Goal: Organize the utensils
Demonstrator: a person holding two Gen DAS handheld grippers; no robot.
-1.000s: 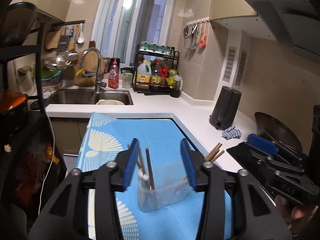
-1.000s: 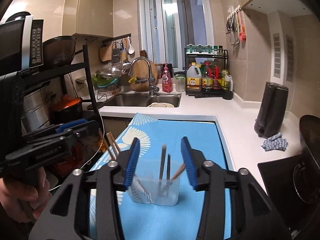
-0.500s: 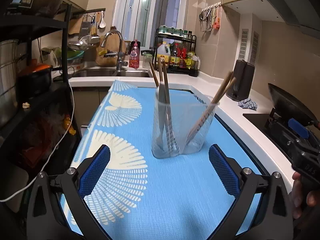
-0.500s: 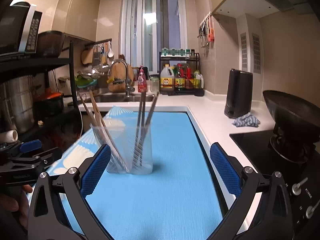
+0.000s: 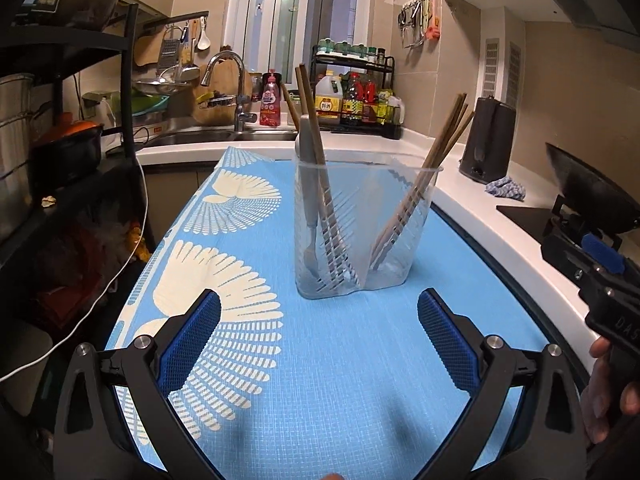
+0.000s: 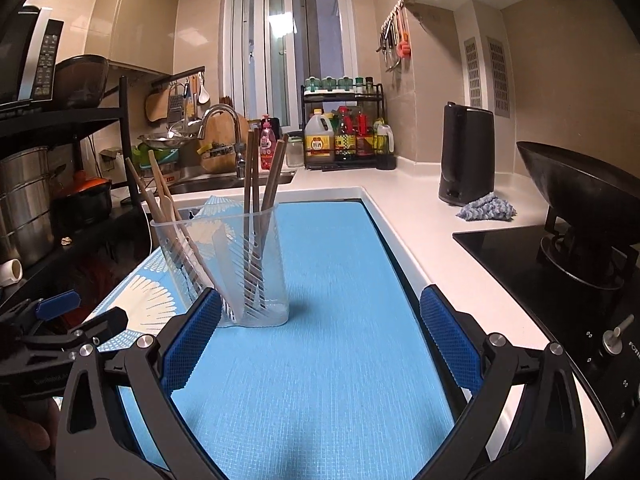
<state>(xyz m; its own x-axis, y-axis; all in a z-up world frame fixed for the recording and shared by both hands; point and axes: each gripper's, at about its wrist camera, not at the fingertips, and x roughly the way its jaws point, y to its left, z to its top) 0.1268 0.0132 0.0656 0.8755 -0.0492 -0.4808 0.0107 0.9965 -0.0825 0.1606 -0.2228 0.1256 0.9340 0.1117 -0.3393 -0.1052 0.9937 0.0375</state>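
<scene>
Standing upright on the blue patterned mat [image 5: 328, 360], the clear plastic holder [image 5: 366, 232] sits toward the middle of the desk [image 6: 424, 216], a slotted divider splitting it into two compartments. One side holds dark chopsticks [image 5: 316, 148] with a grey-handled fork [image 5: 308, 184]; the other holds paler wooden chopsticks [image 5: 436, 160] leaning outward against the rim. All of them stick out well above the rim.

Both tools sit low and near, well apart from the holder. The left gripper [image 5: 318, 344] is spread wide with nothing between its blue pads [image 5: 188, 340], and the right gripper [image 6: 320, 340] is likewise wide and empty, the holder far and to its left.

No loose utensil shows on the mat, so the sorting looks done or nearly so. The main risk, as I judge it, is the holder itself — light, tall and top-heavy. A careless brush against the leaning sticks could tip it and spill everything.
</scene>
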